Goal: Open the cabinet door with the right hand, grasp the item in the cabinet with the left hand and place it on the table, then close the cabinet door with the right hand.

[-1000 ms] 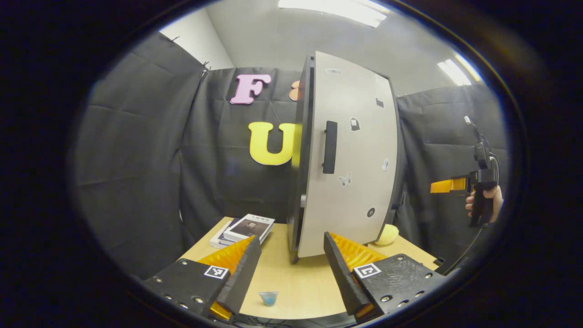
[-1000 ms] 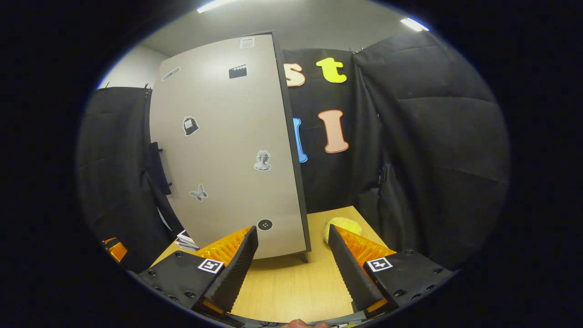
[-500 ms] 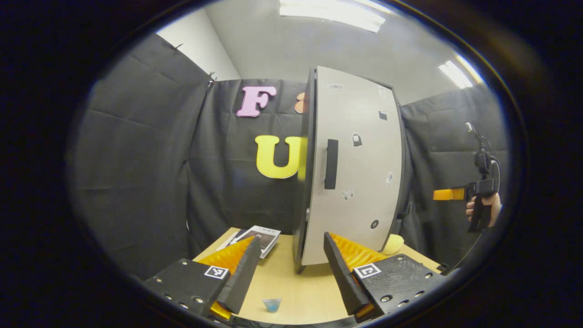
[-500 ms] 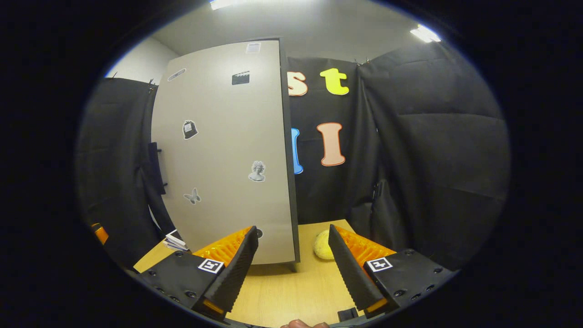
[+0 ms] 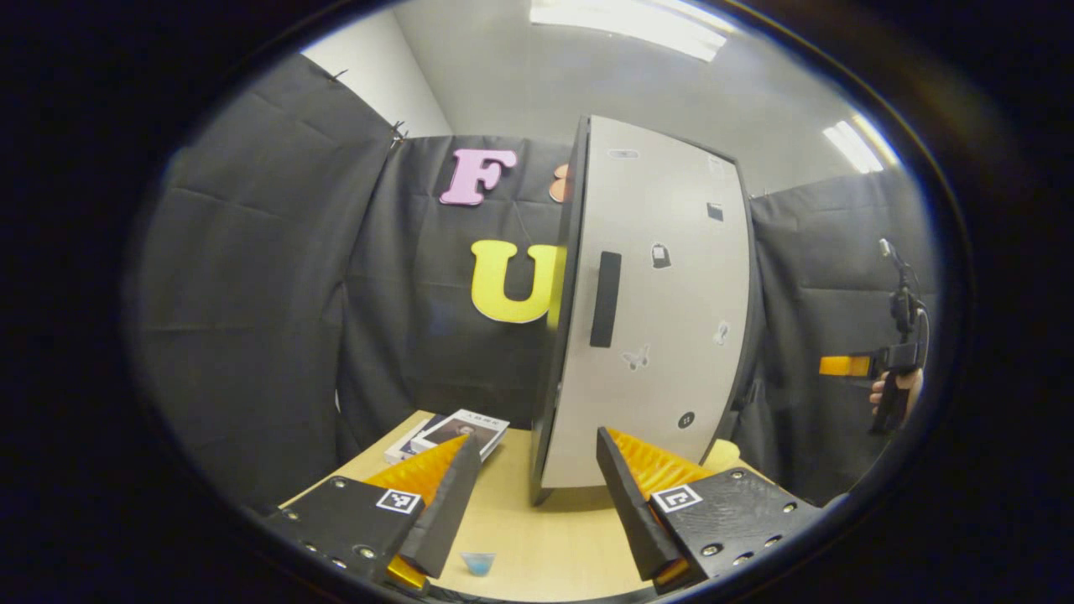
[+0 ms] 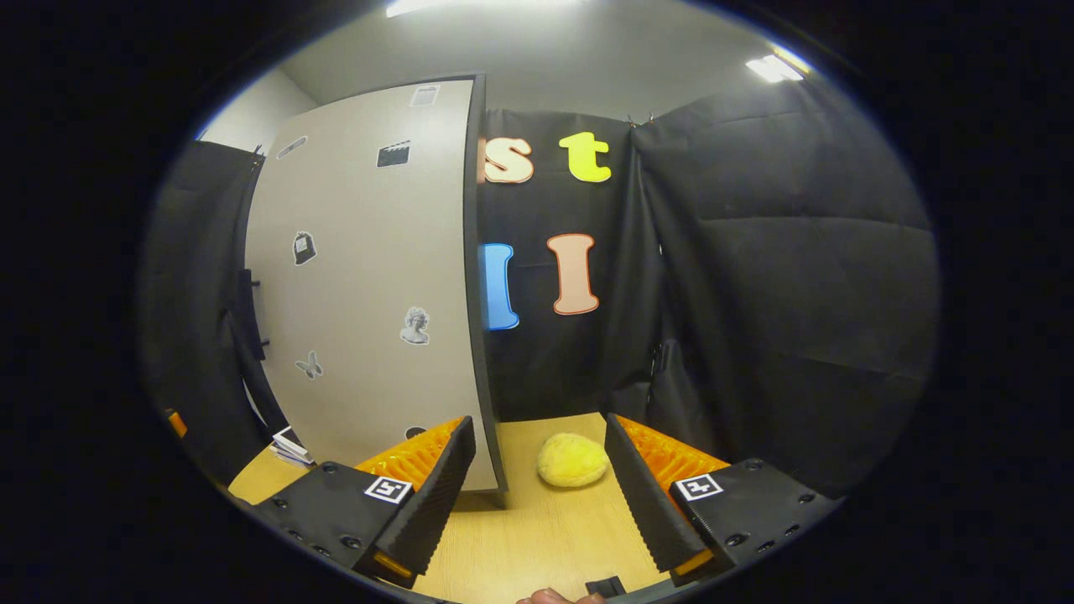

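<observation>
Fingers wide apart and empty on the left gripper (image 5: 537, 438), held low over the counter (image 5: 554, 537) and facing the handle (image 5: 605, 299) side of the cabinet (image 5: 713, 252). Just before them on the counter, a small blue cup (image 5: 478, 563), likely the item already taken out, though hard to say for certain. Fingers likewise wide and empty on the right gripper (image 6: 538, 419), held clear of the shut door (image 6: 369, 277) near a yellow lump (image 6: 573, 460), touching nothing, probably with no pull or push on the door under way.
</observation>
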Tool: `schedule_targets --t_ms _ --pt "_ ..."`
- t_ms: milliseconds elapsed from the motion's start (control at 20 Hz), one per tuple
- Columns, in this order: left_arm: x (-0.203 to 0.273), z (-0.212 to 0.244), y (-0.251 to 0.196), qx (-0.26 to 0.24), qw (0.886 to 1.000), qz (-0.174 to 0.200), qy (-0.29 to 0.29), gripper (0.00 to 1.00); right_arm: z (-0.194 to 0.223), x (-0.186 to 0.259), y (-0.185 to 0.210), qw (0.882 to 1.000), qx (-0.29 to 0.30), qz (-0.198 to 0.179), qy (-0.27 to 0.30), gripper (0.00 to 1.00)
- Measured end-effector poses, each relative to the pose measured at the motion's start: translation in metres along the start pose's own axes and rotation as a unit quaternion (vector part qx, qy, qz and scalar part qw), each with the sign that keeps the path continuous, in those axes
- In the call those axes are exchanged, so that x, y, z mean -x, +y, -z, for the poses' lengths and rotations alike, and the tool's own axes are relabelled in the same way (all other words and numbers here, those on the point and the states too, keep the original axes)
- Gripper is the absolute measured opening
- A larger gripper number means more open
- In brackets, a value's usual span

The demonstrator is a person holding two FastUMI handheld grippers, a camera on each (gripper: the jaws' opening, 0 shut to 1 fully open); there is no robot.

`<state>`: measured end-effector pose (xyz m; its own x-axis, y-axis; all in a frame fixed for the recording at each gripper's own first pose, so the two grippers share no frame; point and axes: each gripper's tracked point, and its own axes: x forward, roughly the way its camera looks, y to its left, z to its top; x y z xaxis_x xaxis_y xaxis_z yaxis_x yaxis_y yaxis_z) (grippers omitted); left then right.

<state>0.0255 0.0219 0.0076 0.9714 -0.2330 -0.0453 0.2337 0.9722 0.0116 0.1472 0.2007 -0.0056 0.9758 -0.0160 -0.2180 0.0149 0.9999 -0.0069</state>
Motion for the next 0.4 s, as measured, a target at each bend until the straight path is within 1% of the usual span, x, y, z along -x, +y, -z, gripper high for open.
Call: schedule_targets --t_ms 150,400 --pt "-0.010 -0.017 -0.015 -0.019 1.000 0.001 -0.006 0.84 -0.004 -0.006 -0.012 1.000 0.010 -0.002 -0.007 0.98" --pt "-0.018 -0.032 -0.045 -0.040 0.999 -0.018 -0.013 0.84 -0.013 -0.020 -0.026 1.000 0.006 -0.019 -0.021 0.98"
